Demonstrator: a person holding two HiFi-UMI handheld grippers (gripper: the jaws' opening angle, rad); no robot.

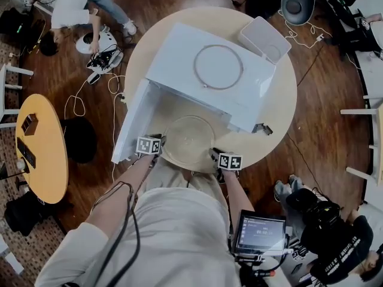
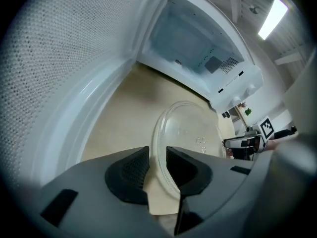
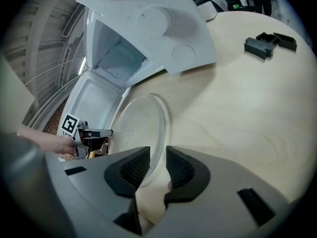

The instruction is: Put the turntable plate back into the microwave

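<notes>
Head view shows a white microwave (image 1: pixel 209 70) on a round counter (image 1: pixel 281 100), its door (image 1: pixel 133 121) swung open at the left. The left tongs (image 1: pixel 161 141) meet the left rim of the glass plate (image 1: pixel 188 137). The plate lies level just in front of the open cavity, over the counter's near edge; whether it rests on the wood cannot be told. The right tongs (image 1: pixel 214 154) meet its right rim.

In the left gripper view the jaws stand narrow and clamp the rim, one pad on each face of the glass, with the door to the left and the cavity beyond. In the right gripper view the jaws are also narrow and pinch the rim on the opposite side, and the left tongs show across the plate. Further right, a small black part (image 3: pixel 270 42) lies on the counter.
</notes>
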